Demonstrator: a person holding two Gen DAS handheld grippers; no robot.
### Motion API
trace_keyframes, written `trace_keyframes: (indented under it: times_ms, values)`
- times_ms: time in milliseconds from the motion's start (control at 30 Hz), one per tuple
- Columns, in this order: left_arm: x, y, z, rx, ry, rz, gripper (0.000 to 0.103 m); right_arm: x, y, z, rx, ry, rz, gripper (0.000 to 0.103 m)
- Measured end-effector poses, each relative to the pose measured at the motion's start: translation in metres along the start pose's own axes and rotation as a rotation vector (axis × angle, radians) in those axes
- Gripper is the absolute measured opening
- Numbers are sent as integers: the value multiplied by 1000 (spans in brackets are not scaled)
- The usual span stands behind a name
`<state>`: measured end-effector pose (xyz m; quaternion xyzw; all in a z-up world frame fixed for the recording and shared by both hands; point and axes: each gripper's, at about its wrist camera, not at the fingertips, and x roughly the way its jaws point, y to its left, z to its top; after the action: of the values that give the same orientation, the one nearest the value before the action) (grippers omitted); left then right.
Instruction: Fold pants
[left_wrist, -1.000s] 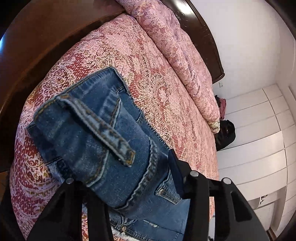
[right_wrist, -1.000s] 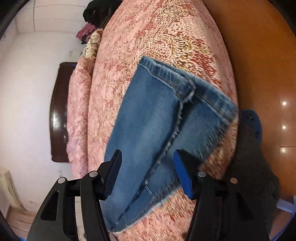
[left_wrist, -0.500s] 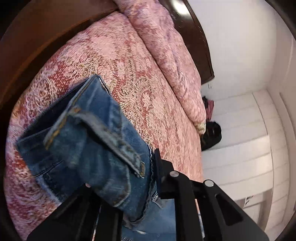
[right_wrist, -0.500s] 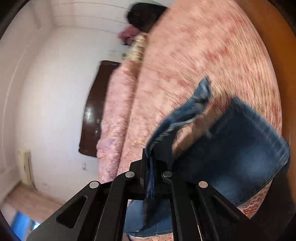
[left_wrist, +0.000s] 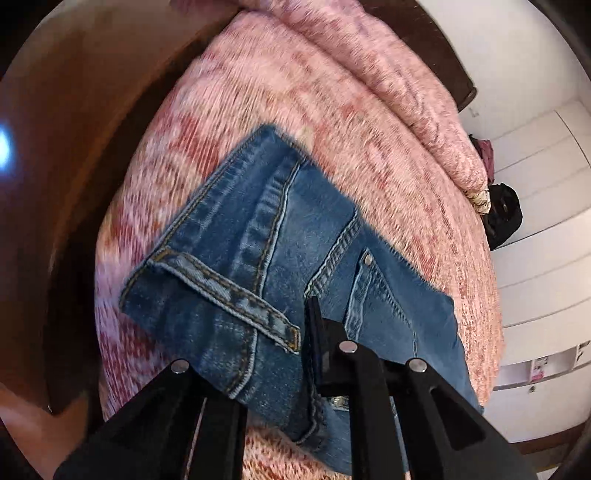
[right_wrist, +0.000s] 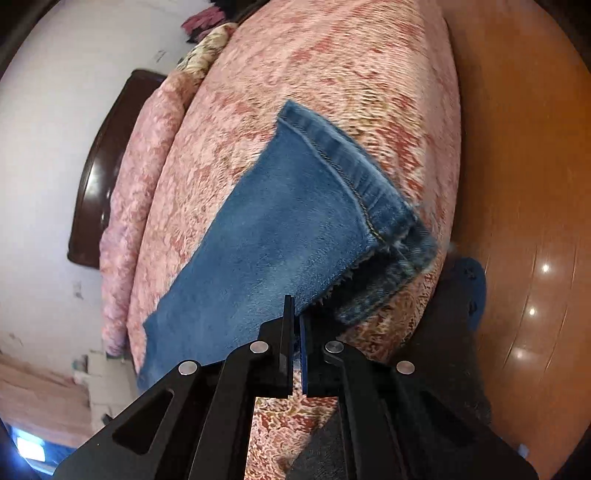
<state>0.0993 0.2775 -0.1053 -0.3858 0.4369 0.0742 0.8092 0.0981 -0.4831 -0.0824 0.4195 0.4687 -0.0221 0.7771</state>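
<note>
Blue denim pants lie on a pink patterned bedspread. The left wrist view shows their waistband end (left_wrist: 273, 258) with a belt loop and a pocket rivet. My left gripper (left_wrist: 269, 354) is closed on a bunched fold of the waistband, with denim filling the gap between the fingers. The right wrist view shows the leg end (right_wrist: 295, 236) with its stitched hem. My right gripper (right_wrist: 294, 325) is shut on the near edge of the pant leg and holds it slightly off the bed.
The bedspread (left_wrist: 369, 155) covers the bed, with a rolled pink quilt (left_wrist: 406, 74) by the dark headboard (right_wrist: 96, 173). Orange wooden floor (right_wrist: 524, 184) lies beyond the bed edge. White wardrobe doors (left_wrist: 535, 258) and a black bag (left_wrist: 502, 214) stand at the far side.
My right gripper closed on the pant leg edge and now holds it flatter and lower. My left gripper narrowed on the waistband fold, and the waistband end has shifted over the bed.
</note>
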Motion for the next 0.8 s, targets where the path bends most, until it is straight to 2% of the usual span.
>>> trace_keyframes:
  times_ms: [133,200,433,533,600,667,700,733,800]
  values:
    - [8,11,-1,-14,-7,25,11,6,-6,-5,40,6,4,1]
    - [8,12,-4,12,-19,32,14,5,-5,-6,27,5,-8,1]
    - [1,8,-5,10,-25,27,18,2,-7,-8,38,6,-10,1]
    - [-7,3,-9,28,-33,60,31,2,-7,-9,37,5,-9,1]
    - [-13,2,-12,37,-51,74,46,0,-4,-11,24,2,-10,1]
    - [-22,3,-19,53,-69,93,53,-5,0,-14,5,-14,-14,1]
    - [-26,3,-21,59,-83,109,65,-7,3,-15,-9,-20,-13,1]
    - [-32,4,-24,63,-101,129,72,-9,5,-17,-25,-24,-15,1]
    - [-38,7,-29,61,-112,129,72,-11,6,-21,-25,-24,-14,1]
